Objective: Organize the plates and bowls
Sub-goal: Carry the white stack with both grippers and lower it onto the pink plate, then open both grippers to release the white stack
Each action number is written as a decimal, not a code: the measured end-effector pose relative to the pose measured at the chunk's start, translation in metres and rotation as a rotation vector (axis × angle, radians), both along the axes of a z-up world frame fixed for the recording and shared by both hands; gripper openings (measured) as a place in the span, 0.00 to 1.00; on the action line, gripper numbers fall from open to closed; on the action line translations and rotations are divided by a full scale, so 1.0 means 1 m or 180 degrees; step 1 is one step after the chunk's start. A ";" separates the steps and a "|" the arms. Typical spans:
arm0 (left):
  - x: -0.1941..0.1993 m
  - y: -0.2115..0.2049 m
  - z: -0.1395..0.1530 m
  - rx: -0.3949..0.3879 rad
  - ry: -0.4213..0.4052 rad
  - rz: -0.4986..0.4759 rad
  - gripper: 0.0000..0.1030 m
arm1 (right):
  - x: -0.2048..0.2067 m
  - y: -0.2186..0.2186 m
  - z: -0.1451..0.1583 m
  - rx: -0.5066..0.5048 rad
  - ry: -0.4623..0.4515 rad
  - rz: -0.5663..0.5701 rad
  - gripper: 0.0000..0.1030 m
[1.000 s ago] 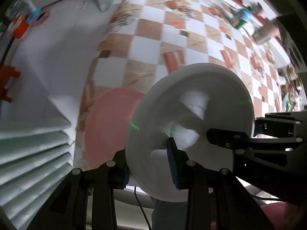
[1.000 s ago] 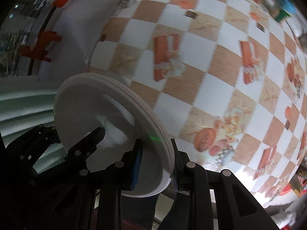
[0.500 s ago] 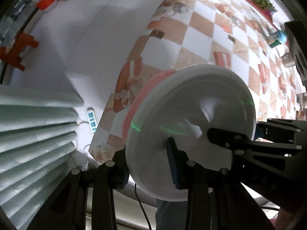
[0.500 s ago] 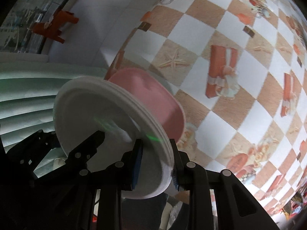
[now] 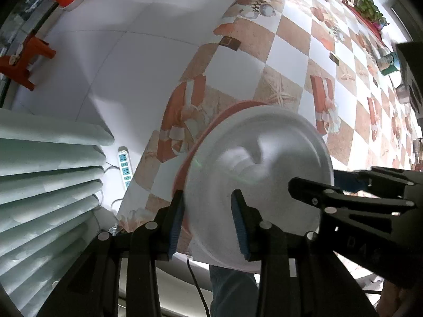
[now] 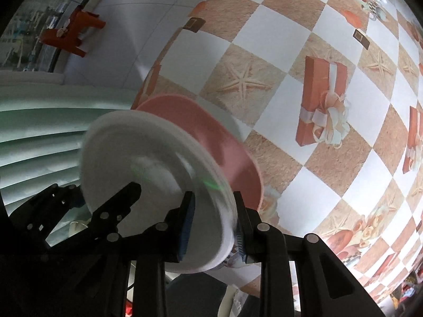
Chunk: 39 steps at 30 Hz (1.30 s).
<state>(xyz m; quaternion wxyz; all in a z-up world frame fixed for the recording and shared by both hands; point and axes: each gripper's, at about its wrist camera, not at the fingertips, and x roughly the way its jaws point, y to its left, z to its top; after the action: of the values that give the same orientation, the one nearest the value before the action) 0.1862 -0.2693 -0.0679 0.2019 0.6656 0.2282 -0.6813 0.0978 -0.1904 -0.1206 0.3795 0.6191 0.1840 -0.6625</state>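
Observation:
Both grippers hold one stack of white plates (image 5: 259, 169) by opposite rims, tilted on edge above the table. My left gripper (image 5: 208, 222) is shut on the stack's near rim. My right gripper (image 6: 214, 222) is shut on the other rim of the white plates (image 6: 148, 158). A pink plate (image 6: 216, 142) lies on the checkered tablecloth just behind the stack, near the table's corner; in the left wrist view only its rim (image 5: 211, 132) shows past the white stack.
The checkered tablecloth (image 6: 290, 52) runs away to the right. The table edge (image 5: 148, 163) drops to a white floor with a power strip (image 5: 124, 166) and an orange stool (image 5: 23, 58). Pale green slats (image 5: 47, 179) stand at the left. Cups (image 5: 388, 63) sit far back.
Both grippers have carried the white stack toward the table's corner. The pink plate came into view from behind the stack and is now close under it.

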 end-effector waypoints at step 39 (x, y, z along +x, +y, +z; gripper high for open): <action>-0.006 0.038 0.057 -0.0401 0.0131 -0.0619 1.00 | 0.008 0.078 0.070 -0.0177 0.0586 -0.0297 1.00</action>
<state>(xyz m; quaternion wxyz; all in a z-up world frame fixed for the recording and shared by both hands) 0.1797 -0.2316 -0.0113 0.1716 0.6565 0.1234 -0.7241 0.1058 -0.1126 -0.0510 0.3468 0.5527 0.1707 -0.7383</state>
